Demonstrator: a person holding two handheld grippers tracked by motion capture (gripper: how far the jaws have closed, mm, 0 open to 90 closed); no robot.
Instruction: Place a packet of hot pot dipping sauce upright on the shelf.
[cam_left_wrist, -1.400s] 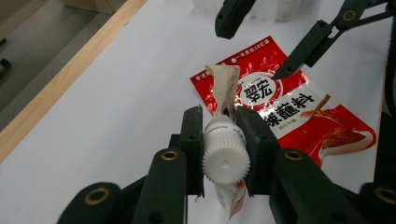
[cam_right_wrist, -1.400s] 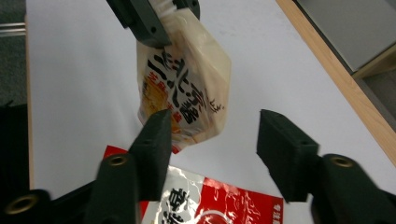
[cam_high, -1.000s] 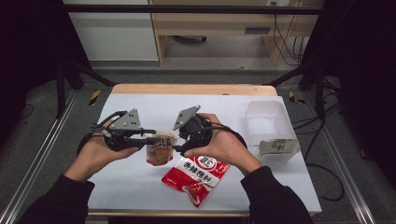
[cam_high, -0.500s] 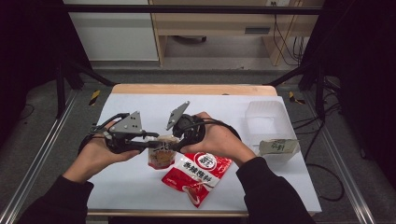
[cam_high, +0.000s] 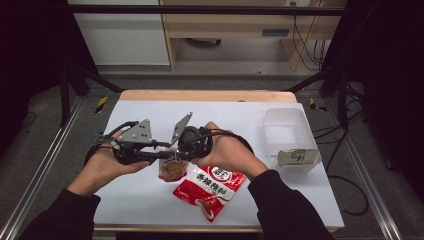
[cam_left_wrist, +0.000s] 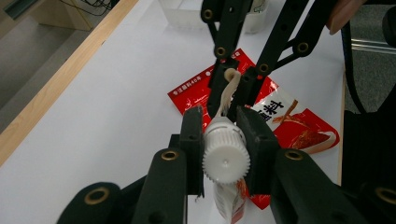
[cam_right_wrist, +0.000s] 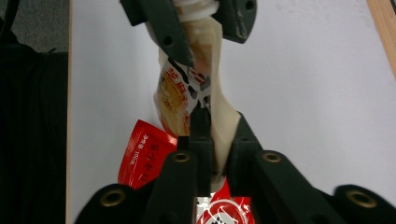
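Observation:
A small spouted pouch (cam_high: 171, 170) with an orange and white print hangs just above the white table (cam_high: 150, 200). My left gripper (cam_left_wrist: 224, 135) is shut on its white ridged cap (cam_left_wrist: 225, 163), with a pad on each side. My right gripper (cam_right_wrist: 218, 135) faces it; its jaws have just been closing and now pinch the pouch's cream edge (cam_right_wrist: 219, 126). In the high view the left gripper (cam_high: 165, 152) and the right gripper (cam_high: 181, 150) meet tip to tip over the pouch. A red snack packet (cam_high: 210, 187) lies flat under them.
A clear plastic tub (cam_high: 282, 130) stands at the table's right side, with a small green and white packet (cam_high: 298, 157) in front of it. The table's wooden far edge (cam_high: 205, 95) runs along the back. Metal rails flank the table.
My right gripper has swung left toward the pouch and its jaws have closed on the pouch's edge. The left gripper has stayed put, holding the cap.

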